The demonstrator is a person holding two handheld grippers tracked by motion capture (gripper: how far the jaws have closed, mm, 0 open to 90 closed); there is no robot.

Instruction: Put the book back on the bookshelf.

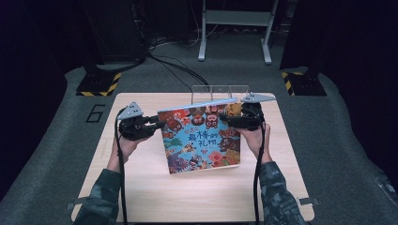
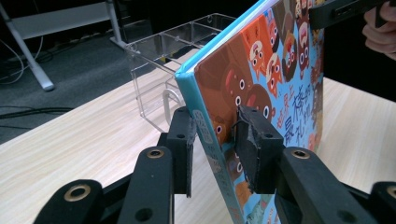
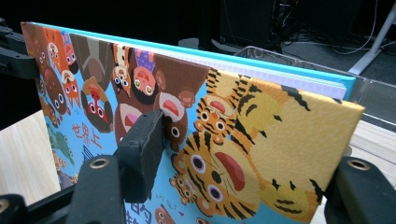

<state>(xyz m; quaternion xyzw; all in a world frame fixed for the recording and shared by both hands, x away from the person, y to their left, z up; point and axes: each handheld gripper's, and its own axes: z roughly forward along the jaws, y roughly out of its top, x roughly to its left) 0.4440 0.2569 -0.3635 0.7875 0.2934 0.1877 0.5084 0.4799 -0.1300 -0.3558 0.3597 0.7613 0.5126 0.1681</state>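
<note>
A colourful picture book (image 1: 202,138) with cartoon animals and a blue spine is held tilted up over the wooden table (image 1: 141,187), its far edge raised toward the clear rack. My left gripper (image 1: 158,124) grips the book's left edge. In the left gripper view its jaws (image 2: 215,128) straddle the spine of the book (image 2: 261,60), one pad on the cover and one on the back. My right gripper (image 1: 226,120) holds the upper right part. In the right gripper view one pad (image 3: 142,149) presses on the cover of the book (image 3: 261,121), and the other jaw is behind it.
A clear acrylic rack (image 1: 220,91) with several compartments stands at the table's far edge, just behind the book; it shows too in the left gripper view (image 2: 159,56). Cables and a metal stand (image 1: 234,28) lie on the dark floor beyond. The person's forearms come in at the near edge.
</note>
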